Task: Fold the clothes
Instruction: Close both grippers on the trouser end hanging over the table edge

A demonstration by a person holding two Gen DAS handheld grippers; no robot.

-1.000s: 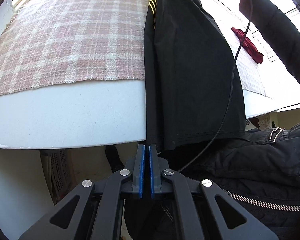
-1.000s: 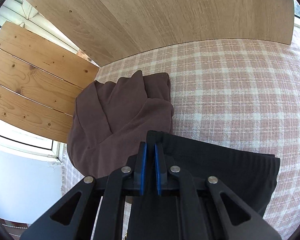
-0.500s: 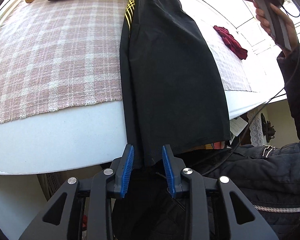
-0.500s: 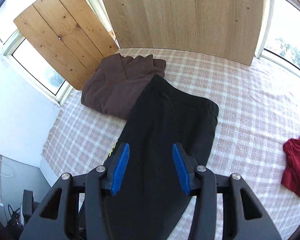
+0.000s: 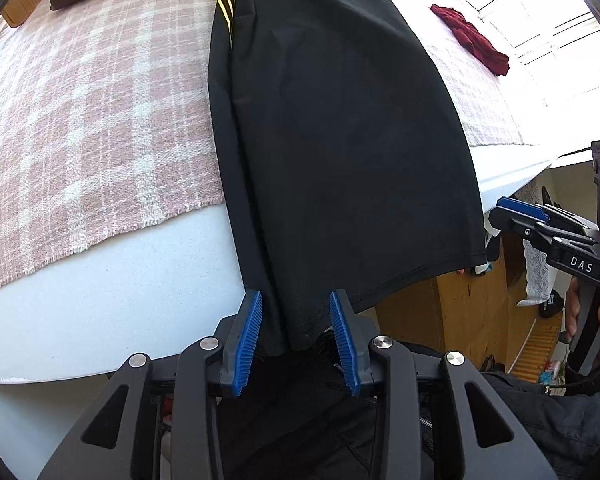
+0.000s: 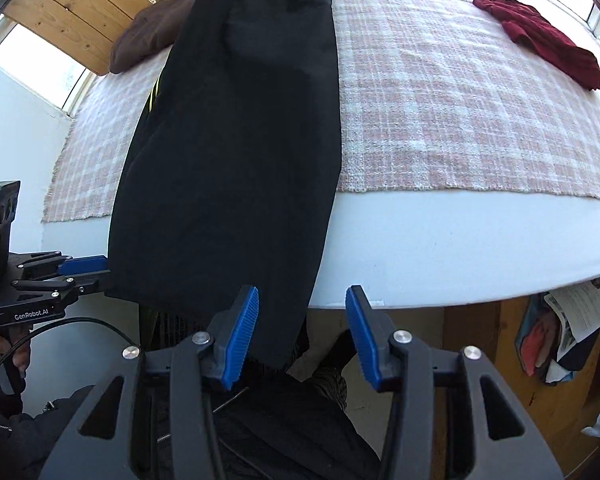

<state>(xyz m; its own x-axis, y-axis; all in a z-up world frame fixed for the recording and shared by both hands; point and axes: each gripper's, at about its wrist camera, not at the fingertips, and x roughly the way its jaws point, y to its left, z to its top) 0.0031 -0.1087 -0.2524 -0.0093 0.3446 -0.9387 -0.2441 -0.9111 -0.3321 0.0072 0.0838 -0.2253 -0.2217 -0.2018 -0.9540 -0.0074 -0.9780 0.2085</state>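
Black trousers with a yellow side stripe lie lengthwise on the pink plaid blanket, their hem hanging over the white table's near edge. They also show in the right wrist view. My left gripper is open, its blue pads either side of the hem's left corner. My right gripper is open just below the table edge, with the hem's right corner beside its left pad. Each gripper shows in the other's view: right, left.
A folded brown garment lies at the far left of the blanket and a crumpled red garment at the far right. Wooden boards lean behind the table. The white table edge runs across in front. Clutter sits under the table at right.
Both grippers have let go of the trousers and opened. The right gripper has moved from the waistband back to the near edge beside the hem. The left has opened wider at the hem.
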